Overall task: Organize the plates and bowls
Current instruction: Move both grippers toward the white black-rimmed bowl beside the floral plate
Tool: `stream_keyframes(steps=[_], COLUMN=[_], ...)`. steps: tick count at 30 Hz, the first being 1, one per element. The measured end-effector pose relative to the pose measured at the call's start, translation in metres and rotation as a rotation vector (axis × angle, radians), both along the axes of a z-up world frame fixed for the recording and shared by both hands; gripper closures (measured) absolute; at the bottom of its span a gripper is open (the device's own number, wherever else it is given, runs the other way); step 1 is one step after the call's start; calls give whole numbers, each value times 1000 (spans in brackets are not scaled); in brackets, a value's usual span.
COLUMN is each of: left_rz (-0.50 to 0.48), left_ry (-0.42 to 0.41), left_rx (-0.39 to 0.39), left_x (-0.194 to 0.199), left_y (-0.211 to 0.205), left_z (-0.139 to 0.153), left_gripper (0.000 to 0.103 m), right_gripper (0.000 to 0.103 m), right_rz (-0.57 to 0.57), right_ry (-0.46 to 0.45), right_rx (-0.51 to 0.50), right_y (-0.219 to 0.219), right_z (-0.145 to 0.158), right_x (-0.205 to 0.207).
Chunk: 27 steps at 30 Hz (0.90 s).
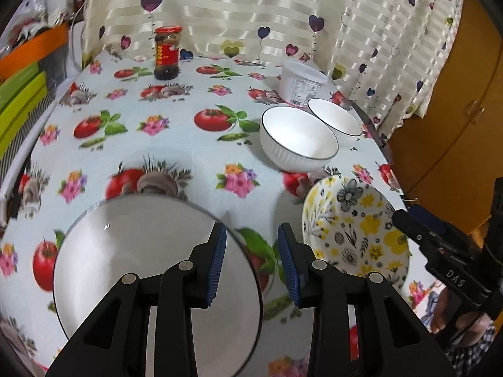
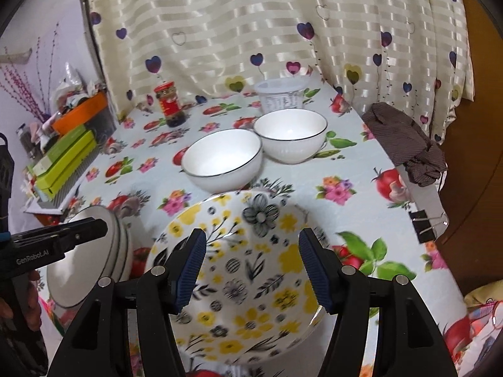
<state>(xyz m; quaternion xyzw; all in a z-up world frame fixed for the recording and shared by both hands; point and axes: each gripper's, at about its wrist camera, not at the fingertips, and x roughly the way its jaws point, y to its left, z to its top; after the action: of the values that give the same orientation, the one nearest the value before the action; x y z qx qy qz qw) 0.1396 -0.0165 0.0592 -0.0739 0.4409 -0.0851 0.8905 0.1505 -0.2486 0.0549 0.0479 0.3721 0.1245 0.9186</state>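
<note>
A floral plate [image 2: 251, 270] with yellow and black flowers lies on the tablecloth, and my right gripper [image 2: 251, 267] hovers open just over it with nothing pinched. In the left wrist view the same floral plate [image 1: 355, 229] sits at the right, with the right gripper [image 1: 405, 220] at its far rim. My left gripper [image 1: 253, 260] is open, its left finger over the edge of a white plate [image 1: 151, 267]. From the right wrist view this is a stack of white plates [image 2: 91, 264]. Two white bowls [image 1: 298, 138] [image 1: 336, 122] stand side by side farther back.
A dark sauce jar [image 1: 166, 53] and a white plastic tub [image 1: 301, 83] stand near the curtain. Green boxes [image 2: 66, 160] line the left side. A brown cloth [image 2: 405, 138] and a black binder clip [image 2: 422, 226] mark the table's right edge.
</note>
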Motion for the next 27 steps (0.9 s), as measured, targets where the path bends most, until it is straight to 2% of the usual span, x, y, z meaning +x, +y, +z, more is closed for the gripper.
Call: stream_keyframes(steps=[20, 24, 27], left_rz=[-75, -76, -85], left_ry=[30, 46, 67], left_rx=[25, 30, 35], left_x=[108, 128, 143], left_y=[-20, -25, -28], left_z=[9, 5, 0], left_gripper=[68, 68, 68], right_gripper=[41, 41, 41], right_rz=[16, 16, 21], right_ry=[88, 121, 132], right_rx=[31, 59, 43], right_y=[-2, 0, 5], right_z=[2, -1, -4], right_x=[96, 113, 124])
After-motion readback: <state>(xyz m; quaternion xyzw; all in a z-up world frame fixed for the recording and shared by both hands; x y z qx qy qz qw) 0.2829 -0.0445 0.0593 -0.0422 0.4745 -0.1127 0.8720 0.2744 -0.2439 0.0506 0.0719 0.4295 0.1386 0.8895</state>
